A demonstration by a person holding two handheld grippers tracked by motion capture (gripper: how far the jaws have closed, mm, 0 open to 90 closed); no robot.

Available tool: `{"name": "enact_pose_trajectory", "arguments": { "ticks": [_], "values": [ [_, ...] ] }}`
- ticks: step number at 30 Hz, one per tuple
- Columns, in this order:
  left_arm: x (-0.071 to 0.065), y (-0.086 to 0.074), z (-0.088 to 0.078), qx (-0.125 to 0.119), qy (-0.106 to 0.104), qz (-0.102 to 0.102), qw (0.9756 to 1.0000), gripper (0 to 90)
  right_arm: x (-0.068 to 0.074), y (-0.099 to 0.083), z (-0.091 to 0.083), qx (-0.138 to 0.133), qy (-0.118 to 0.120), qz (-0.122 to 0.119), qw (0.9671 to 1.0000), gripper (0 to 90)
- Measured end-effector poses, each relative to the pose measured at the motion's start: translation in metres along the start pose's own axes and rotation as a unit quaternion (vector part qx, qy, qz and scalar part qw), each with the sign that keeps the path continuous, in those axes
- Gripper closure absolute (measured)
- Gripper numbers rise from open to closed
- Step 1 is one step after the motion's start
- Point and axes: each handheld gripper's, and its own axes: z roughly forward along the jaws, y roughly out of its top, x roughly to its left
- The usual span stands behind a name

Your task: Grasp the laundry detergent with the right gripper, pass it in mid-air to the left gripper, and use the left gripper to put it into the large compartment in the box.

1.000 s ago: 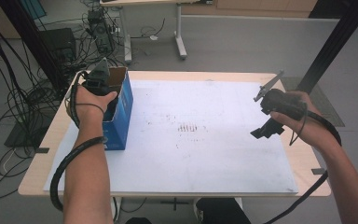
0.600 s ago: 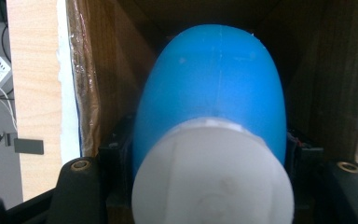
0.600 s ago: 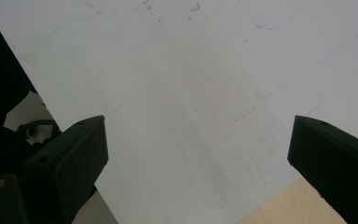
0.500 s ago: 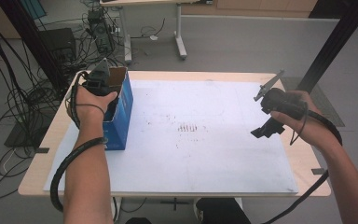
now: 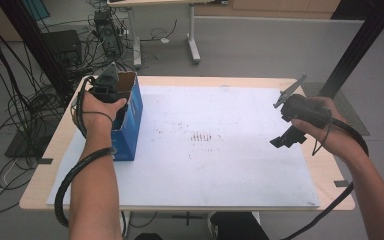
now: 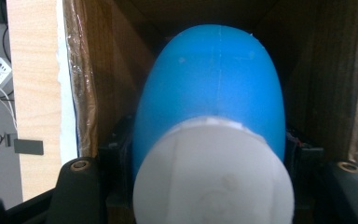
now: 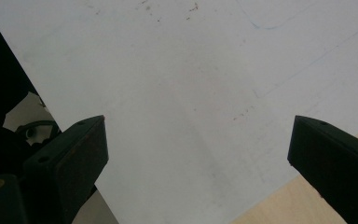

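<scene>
A blue cardboard box point(image 5: 131, 122) with an open top stands at the left edge of the white sheet point(image 5: 220, 165). My left gripper point(image 5: 111, 86) points down into the box. In the left gripper view, my left gripper point(image 6: 207, 147) is shut on a smooth blue rounded object point(image 6: 209, 79) with a white end point(image 6: 212, 177), inside the brown box walls point(image 6: 105, 70). My right gripper point(image 5: 285, 136) hovers over the right side of the sheet. In the right gripper view, the right gripper point(image 7: 198, 140) is open with nothing between its jaws.
The wooden table point(image 5: 327, 177) shows as a narrow border around the sheet. Faint dark marks point(image 5: 202, 136) dot the sheet's middle. Cables point(image 5: 25, 105) and another desk's legs point(image 5: 192, 45) lie on the floor beyond the far and left edges.
</scene>
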Motion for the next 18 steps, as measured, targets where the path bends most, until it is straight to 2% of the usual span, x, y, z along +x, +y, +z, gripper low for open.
{"name": "enact_pose_trajectory", "arguments": {
  "ticks": [18],
  "values": [
    [0.0005, -0.0002, -0.0005, 0.0, -0.004, 0.0, 1.0, 36.0, 0.0006, 0.0022, 0.0015, 0.002, 0.001, -0.003, 1.0, 4.9]
  ]
}}
